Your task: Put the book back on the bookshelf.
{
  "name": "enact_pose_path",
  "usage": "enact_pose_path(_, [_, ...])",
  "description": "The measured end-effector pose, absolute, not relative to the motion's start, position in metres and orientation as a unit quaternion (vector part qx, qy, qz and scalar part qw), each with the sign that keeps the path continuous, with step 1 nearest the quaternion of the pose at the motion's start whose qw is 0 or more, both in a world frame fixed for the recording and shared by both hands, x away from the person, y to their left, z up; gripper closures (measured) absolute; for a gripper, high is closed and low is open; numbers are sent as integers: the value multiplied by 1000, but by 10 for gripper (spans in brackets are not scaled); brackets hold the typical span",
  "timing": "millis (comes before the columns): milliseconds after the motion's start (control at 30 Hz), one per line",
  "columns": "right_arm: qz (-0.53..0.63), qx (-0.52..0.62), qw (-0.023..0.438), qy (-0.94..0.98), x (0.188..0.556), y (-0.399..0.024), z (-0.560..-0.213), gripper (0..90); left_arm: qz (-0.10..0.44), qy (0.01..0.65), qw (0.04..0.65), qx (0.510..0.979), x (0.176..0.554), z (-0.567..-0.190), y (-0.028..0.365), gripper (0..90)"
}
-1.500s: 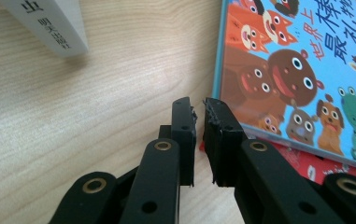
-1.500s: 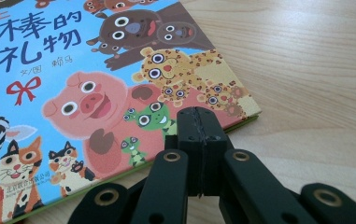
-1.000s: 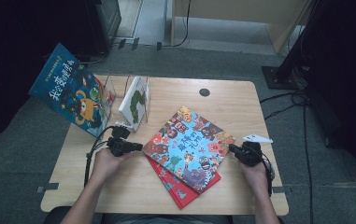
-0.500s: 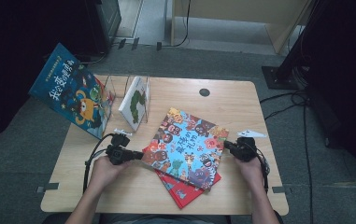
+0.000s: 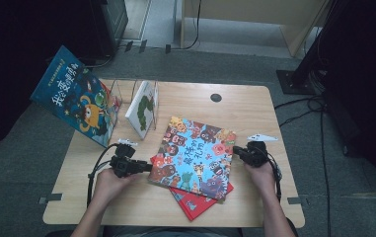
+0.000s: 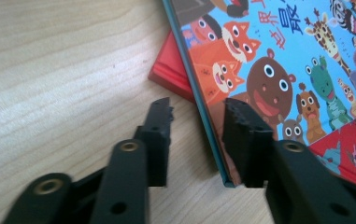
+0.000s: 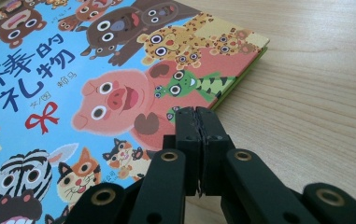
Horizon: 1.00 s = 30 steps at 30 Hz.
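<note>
The animal picture book [image 5: 195, 155] lies on the red book [image 5: 198, 201] at table [image 5: 254, 106] centre; the left gripper [image 5: 146, 167], at its nine o'clock edge, has just been opening, jaws apart astride that edge; the right gripper [image 5: 236, 150], at three o'clock, is pressed together with nothing between; seemingly a release step; next, draw the left gripper clear.

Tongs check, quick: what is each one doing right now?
Left tongs: open, jaws just opened, straddling the animal picture book's edge, not clamped.
Right tongs: closed, jaws together at that book's right edge; nothing visibly between them.
</note>
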State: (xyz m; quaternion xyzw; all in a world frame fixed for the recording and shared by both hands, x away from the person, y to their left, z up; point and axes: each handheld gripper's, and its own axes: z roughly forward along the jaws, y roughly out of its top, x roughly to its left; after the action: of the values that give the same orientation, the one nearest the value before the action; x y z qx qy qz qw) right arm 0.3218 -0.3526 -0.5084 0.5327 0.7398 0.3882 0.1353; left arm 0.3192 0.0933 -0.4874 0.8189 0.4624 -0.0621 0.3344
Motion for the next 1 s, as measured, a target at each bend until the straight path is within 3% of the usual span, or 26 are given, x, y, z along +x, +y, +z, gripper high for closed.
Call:
enact_pose_path(267, [379, 527, 134, 749, 319, -351, -507, 889, -67, 456, 346, 818, 327, -486, 93, 419])
enact_pose_path(500, [384, 523, 128, 750, 315, -351, -503, 886, -51, 454, 348, 819, 332, -482, 89, 351])
enact_pose_path(1000, [376, 522, 123, 755, 311, -350, -507, 890, -87, 463, 344, 812, 362, -484, 84, 282])
